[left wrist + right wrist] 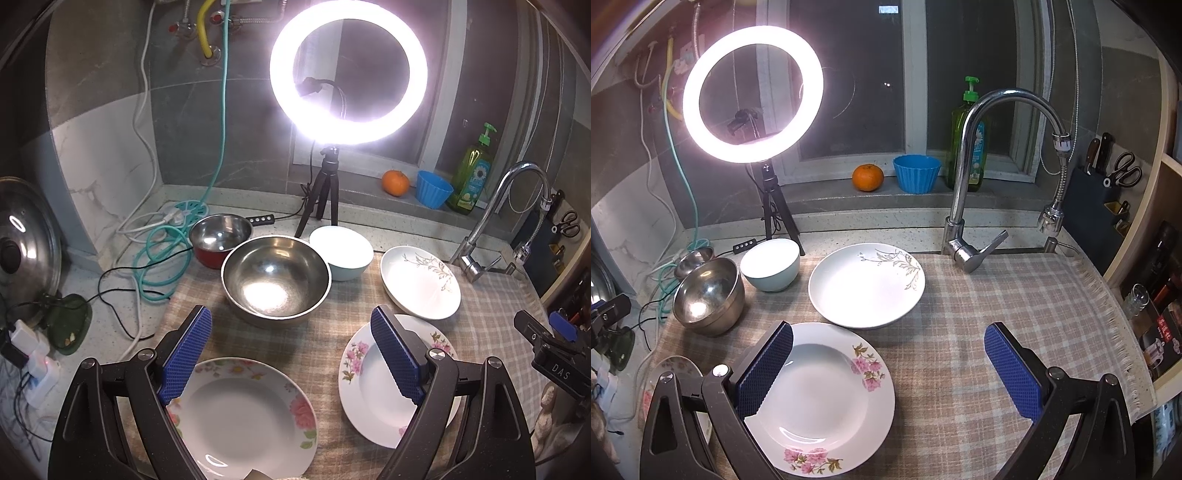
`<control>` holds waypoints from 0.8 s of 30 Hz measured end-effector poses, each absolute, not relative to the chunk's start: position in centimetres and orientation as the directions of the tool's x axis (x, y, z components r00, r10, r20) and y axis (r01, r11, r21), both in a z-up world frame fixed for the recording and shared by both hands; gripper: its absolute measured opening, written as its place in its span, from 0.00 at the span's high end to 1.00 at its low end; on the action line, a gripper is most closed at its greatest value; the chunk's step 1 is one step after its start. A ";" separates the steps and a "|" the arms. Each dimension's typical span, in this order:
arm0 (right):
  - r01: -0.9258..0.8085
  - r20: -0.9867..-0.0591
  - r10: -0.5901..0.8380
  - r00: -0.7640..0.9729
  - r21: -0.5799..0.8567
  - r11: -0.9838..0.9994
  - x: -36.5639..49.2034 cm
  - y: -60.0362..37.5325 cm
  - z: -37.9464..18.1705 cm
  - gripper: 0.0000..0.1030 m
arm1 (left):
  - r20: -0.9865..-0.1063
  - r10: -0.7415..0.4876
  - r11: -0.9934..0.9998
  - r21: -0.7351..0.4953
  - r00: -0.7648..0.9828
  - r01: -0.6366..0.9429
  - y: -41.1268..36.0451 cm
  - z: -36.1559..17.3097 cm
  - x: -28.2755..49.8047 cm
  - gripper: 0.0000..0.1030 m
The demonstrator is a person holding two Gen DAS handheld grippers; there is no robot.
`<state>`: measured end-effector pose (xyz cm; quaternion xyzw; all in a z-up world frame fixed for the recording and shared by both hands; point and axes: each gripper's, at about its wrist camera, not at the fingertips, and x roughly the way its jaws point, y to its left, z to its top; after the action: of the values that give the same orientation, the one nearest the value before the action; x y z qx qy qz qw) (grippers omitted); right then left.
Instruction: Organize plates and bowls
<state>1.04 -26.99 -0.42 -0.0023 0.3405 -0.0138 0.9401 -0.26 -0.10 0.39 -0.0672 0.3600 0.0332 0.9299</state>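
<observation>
On the checked cloth lie three plates: a rose-rimmed plate at the front left, a pink-flower plate and a gold-leaf plate. Behind them stand a large steel bowl, a pale blue bowl and a small red-sided steel bowl. My left gripper is open and empty, above the two front plates. My right gripper is open and empty, its left finger over the pink-flower plate.
A lit ring light on a tripod stands behind the bowls. A tap rises at the back right. On the sill are an orange, a blue cup and a soap bottle. Cables and a pot lid lie at the left.
</observation>
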 end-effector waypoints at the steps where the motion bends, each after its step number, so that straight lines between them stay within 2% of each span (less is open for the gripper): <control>1: 0.025 -0.640 -0.028 0.768 -0.014 1.000 1.0 -27.0 -0.4 0.00 | -0.674 0.014 0.989 -0.101 0.739 -0.110 -0.1 0.4 -0.3 0.14; 24: 0.030 -0.635 -0.033 0.772 -0.015 0.999 1.1 -27.1 -0.3 0.00 | -0.676 0.014 0.989 -0.099 0.737 -0.110 -0.3 0.2 0.1 0.14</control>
<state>1.14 -27.12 -0.26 -0.0018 0.3375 -0.0166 0.9412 0.06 -0.34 0.19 -0.0662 0.3613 0.0335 0.9295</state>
